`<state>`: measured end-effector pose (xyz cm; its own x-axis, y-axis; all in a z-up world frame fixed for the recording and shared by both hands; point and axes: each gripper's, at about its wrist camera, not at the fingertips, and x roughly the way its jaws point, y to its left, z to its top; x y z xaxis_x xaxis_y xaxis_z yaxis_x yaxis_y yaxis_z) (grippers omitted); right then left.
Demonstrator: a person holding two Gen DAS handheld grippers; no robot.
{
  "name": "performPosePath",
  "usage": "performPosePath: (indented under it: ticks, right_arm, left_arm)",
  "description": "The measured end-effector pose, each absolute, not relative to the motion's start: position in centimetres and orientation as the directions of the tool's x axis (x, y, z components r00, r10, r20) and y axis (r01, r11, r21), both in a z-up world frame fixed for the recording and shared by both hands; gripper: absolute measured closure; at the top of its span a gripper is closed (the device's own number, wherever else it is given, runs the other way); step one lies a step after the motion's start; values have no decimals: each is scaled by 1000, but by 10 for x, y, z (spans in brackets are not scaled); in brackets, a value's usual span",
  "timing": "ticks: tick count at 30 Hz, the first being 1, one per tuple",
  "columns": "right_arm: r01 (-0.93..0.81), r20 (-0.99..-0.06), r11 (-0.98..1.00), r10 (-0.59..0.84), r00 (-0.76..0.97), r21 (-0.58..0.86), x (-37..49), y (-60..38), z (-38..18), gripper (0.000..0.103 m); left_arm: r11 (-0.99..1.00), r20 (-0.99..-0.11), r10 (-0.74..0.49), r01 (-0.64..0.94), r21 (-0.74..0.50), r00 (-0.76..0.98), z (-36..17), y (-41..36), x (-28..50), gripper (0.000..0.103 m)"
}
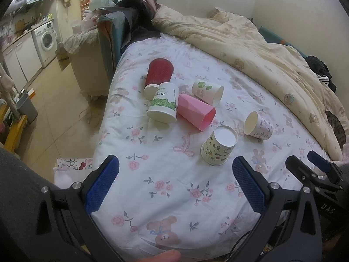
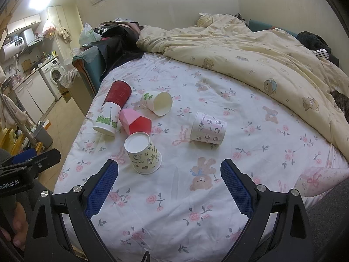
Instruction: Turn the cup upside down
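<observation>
Several cups lie on the floral bed sheet (image 1: pixel 165 187). A yellow patterned paper cup (image 1: pixel 219 146) stands upside down, also in the right wrist view (image 2: pixel 142 154). A white cup with cat prints (image 1: pixel 258 126) (image 2: pixel 207 128) lies on its side. A pink faceted cup (image 1: pixel 196 111) (image 2: pixel 136 121), a green-and-white paper cup (image 1: pixel 163 102) (image 2: pixel 106 119), a red ribbed cup (image 1: pixel 158 74) (image 2: pixel 117 92) and a small white cup with green print (image 1: pixel 208 91) (image 2: pixel 158 102) also lie on their sides. My left gripper (image 1: pixel 174 172) and right gripper (image 2: pixel 169 172) are open and empty, near the bed's front edge.
A cream quilt (image 1: pixel 261 50) is bunched over the far and right side of the bed. The bed's left edge drops to a tiled floor (image 1: pixel 54 100) with a grey bin (image 1: pixel 27 107). A washing machine (image 1: pixel 47 38) and cabinets stand far left.
</observation>
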<state>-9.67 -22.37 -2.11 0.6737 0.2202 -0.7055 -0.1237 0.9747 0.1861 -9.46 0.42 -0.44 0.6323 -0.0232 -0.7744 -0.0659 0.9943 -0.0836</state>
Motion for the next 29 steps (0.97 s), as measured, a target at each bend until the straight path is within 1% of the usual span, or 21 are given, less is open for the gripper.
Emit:
performPosePath:
  ticks: [29]
  right_arm:
    - [-124,-710,973,225,667,192,-96,-220,-24,6]
  left_arm:
    - [994,-774,-27,-63,-86,633,-5,-3,-94,0]
